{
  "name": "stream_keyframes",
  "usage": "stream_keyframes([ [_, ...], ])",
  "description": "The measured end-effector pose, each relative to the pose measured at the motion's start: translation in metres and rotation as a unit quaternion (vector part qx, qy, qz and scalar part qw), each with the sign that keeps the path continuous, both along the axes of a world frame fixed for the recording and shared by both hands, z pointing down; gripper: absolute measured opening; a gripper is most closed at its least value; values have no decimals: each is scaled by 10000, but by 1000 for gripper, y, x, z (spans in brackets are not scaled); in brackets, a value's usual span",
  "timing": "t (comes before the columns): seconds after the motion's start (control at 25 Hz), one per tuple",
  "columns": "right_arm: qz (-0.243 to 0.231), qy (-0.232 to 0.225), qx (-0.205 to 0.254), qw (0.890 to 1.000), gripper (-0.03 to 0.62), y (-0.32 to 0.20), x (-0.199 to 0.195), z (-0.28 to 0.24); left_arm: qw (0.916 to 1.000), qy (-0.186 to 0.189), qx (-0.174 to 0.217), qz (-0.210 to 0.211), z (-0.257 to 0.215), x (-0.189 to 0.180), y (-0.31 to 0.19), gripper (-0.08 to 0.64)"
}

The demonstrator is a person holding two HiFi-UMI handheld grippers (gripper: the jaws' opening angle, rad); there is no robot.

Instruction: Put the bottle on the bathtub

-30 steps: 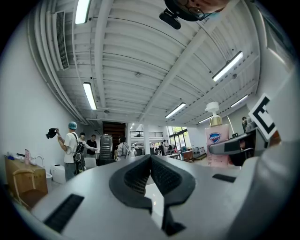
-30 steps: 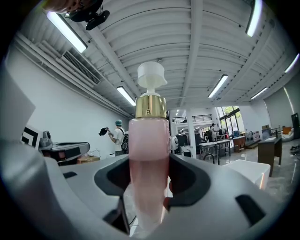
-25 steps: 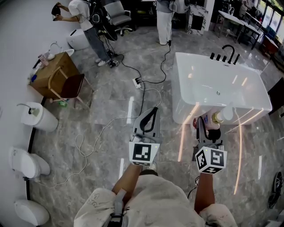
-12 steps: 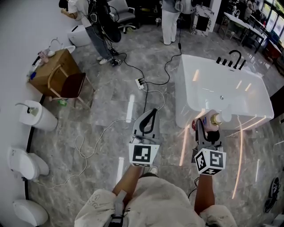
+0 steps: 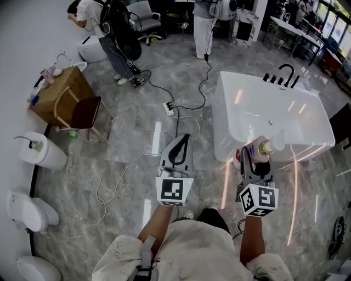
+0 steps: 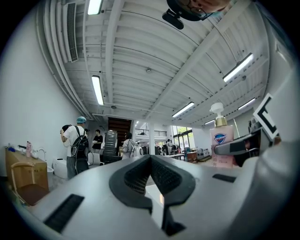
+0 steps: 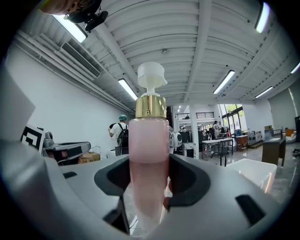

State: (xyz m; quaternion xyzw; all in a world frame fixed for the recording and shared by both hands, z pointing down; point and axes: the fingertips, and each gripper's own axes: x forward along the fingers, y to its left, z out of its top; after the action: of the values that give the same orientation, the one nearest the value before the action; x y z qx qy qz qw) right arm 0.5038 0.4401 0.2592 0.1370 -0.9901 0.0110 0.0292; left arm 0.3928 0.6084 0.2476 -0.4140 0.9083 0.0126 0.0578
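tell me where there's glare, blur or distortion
Head view: orange streaks of glare on the glossy grey marble floor beside the white bathtub; left gripper view: fisheye curve, black corners, bright ceiling strip lights; right gripper view: pink pump bottle blurs at its base.

Floor (image 5: 131, 131): grey marbled stone, glossy. A white cable (image 5: 117, 176) loops across it up to a power strip (image 5: 169, 108), and a black cable (image 5: 204, 77) runs on from there toward a person in white trousers (image 5: 203, 27).

Along the wall on my left:
- a wooden cabinet (image 5: 55, 93) with small items on top
- a chair (image 5: 85, 111) with a dark red seat, touching the cabinet
- a white toilet (image 5: 41, 152), with a second toilet (image 5: 24, 209) nearer me

Person with black backpack (image 5: 112, 27) stands beyond the cabinet, with a grey office chair (image 5: 145, 15) just beside.
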Motion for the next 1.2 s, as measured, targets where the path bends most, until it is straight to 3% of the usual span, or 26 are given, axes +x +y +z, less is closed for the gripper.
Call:
stream_keyframes([
  [0.56, -26, -103, -261, 9996, 210, -42, -47, 13, 9997, 1, -260, -28, 11, -41, -38, 3],
  [1.2, 624, -177, -788, 9948, 210, -223, -110, 39, 9961, -144, -615, 611, 5, -120, -230, 3],
])
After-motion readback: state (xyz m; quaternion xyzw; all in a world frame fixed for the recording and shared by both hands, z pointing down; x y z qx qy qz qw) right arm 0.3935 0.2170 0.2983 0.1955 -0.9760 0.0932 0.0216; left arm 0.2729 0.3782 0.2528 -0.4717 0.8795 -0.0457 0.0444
